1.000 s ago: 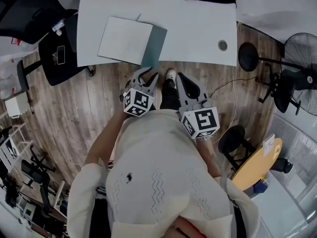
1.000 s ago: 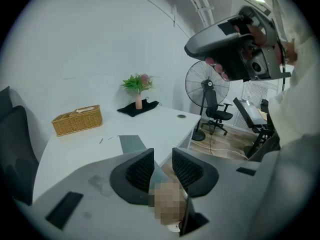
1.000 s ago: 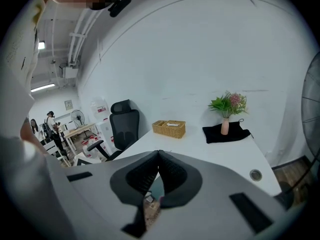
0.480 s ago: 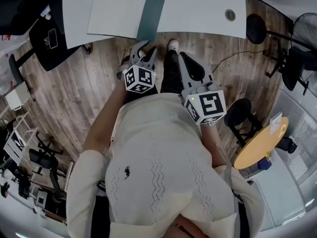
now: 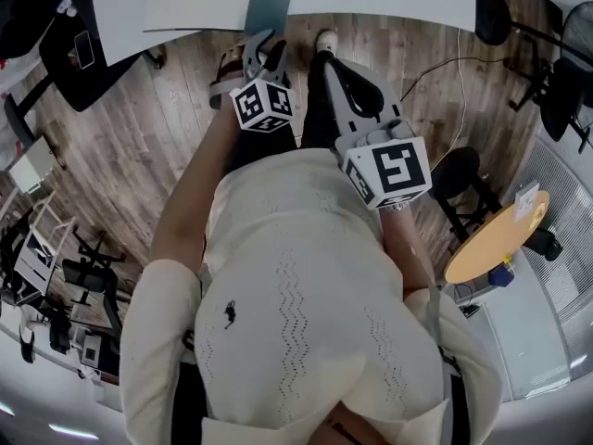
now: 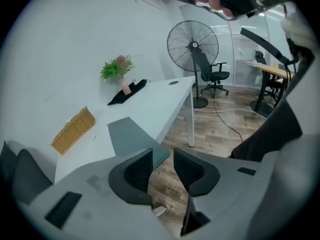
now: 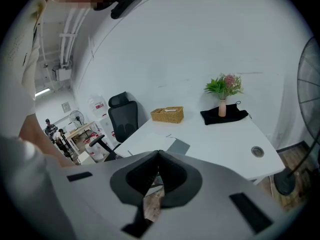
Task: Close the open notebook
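L gripper (image 6: 161, 156) empty, jaws just been opening, now wide; R gripper (image 7: 159, 154) jaws together, empty; notebook (image 6: 131, 135) open on surface (image 6: 167, 98).

Notebook (image 5: 199, 3) partly beyond top edge

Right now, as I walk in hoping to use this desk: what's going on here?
A person stands at the white table, holding both grippers low over the floor. The left gripper is empty and its jaws have just been opening. The right gripper is shut on nothing. The notebook lies on the table, and neither gripper touches it.
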Tool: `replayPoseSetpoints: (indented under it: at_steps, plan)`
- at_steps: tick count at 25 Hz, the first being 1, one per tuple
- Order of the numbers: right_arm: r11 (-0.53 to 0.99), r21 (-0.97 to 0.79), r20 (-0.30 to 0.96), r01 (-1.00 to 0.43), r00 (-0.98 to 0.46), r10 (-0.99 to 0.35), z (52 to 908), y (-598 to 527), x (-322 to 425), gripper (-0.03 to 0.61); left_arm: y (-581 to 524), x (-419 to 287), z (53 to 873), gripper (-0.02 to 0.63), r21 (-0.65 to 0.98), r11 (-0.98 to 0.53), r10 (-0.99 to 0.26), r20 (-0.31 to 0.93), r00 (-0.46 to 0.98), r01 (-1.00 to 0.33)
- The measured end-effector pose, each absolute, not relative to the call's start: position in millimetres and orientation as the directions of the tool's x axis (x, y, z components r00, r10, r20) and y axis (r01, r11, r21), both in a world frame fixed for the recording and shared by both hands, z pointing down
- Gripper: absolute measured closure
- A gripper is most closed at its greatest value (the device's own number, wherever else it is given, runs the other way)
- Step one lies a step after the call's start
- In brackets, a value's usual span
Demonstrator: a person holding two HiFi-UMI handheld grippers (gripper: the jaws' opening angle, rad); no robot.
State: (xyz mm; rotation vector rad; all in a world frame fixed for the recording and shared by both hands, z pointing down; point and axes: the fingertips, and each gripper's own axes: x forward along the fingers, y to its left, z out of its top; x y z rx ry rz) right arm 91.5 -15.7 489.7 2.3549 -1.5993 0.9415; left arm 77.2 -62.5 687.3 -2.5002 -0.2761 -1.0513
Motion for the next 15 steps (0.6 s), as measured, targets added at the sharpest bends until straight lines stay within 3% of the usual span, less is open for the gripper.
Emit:
replayPoseSetpoints:
  at_steps: [5,15]
  plan:
    - [-0.428,-0.227,0.566,-0.875,0.239,-0.789,492,-10,90,0.578,-62,83,692,0.477,-0.482,-0.77,-0.057,0.704,0.708,0.418]
    - [-0.425,-0.228,0.571,-0.876,0.234,-0.787,495,-7,85,0.578,-65,86,706,0.48,-0.577,-0.685,-0.171,0.722,0.671,0.445]
